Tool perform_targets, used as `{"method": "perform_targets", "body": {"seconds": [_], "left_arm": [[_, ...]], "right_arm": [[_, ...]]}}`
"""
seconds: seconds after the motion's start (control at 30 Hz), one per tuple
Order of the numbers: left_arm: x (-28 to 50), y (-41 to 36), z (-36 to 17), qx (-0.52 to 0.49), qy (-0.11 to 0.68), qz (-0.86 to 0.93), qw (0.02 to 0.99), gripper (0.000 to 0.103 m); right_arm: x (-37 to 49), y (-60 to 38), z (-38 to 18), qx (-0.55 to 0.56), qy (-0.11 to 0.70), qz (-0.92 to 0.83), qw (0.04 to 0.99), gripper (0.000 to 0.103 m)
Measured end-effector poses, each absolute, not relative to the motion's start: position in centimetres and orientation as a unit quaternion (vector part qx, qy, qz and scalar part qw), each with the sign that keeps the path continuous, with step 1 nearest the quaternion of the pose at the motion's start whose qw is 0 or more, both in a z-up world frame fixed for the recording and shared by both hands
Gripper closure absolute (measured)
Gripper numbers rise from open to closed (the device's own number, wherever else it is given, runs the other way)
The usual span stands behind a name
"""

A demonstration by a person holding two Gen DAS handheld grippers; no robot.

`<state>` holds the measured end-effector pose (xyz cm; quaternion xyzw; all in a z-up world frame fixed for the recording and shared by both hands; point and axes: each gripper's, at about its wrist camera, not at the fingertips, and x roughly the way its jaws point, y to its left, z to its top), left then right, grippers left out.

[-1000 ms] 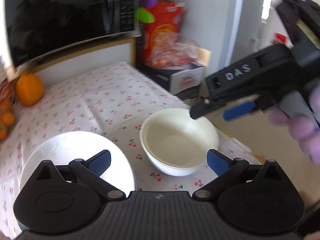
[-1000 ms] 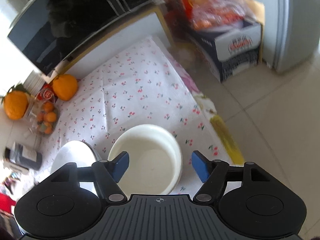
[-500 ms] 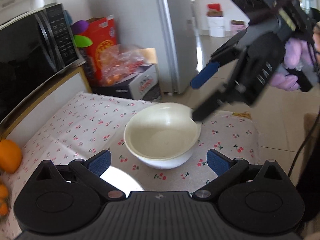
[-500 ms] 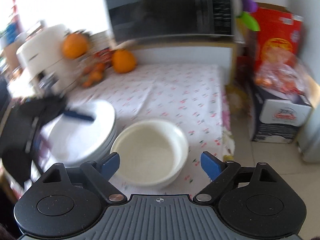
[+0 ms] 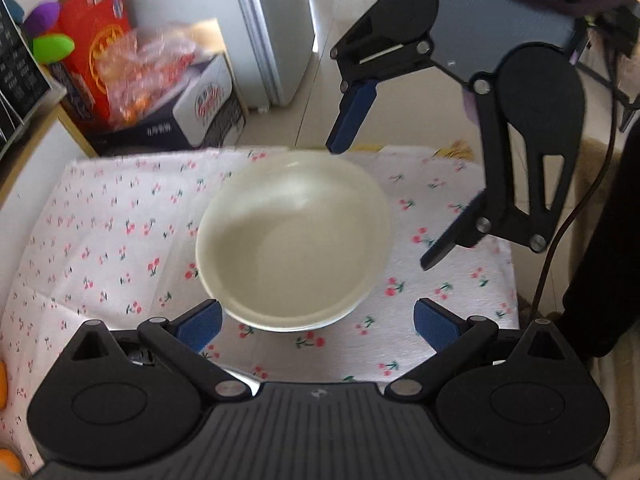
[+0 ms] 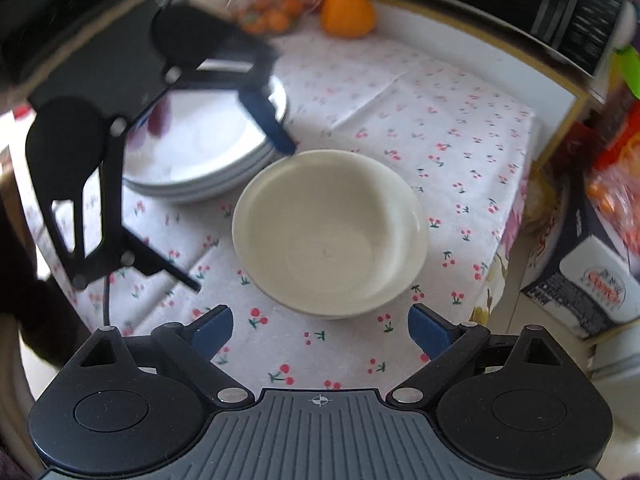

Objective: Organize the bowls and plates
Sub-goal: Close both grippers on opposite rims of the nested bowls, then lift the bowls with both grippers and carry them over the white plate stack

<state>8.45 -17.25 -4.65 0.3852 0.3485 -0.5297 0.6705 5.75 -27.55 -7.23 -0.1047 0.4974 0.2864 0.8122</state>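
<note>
A cream bowl (image 5: 294,240) (image 6: 328,232) stands on the cherry-print tablecloth (image 5: 120,216), just ahead of both grippers. My left gripper (image 5: 316,324) is open, its blue pads (image 5: 198,322) near the bowl's close rim, apart from it. From the opposite side my right gripper (image 5: 400,184) points down, open, one finger by the far rim and one off to the bowl's right. In the right wrist view my right gripper (image 6: 320,330) is wide open with only cloth between its pads. My left gripper (image 6: 224,200) shows blurred beside a stack of white plates (image 6: 200,148).
Oranges (image 6: 348,12) and a black microwave (image 6: 560,0) sit at the table's back. A printed cardboard box (image 5: 180,112) with bagged fruit and a red bag stands on the floor beside a white fridge (image 5: 272,20). The table edge (image 5: 512,264) drops to tiled floor.
Both views have rolled round, and the grippers now face each other across the bowl, closer to it. The right gripper's jaws have widened. The bowl and plates have stayed put.
</note>
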Motion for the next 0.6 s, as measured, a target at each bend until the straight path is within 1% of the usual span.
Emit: {"method": "perform_targets", "body": {"seconds": [0.3, 0.43, 0.6], "left_arm": [[10.5, -18.7, -5.5, 0.427, 0.374, -0.511, 0.646, 0.001], [10.5, -19.3, -5.8, 0.451, 0.368, -0.511, 0.632, 0.001], [10.6, -19.8, -6.0, 0.458, 0.363, -0.522, 0.621, 0.001]], "right_arm": [[8.2, -25.8, -8.4, -0.171, 0.521, 0.305, 0.779, 0.007], [8.7, -25.4, -8.6, -0.196, 0.519, 0.308, 0.773, 0.007], [8.9, -25.7, -8.7, -0.202, 0.511, 0.318, 0.773, 0.007]]}}
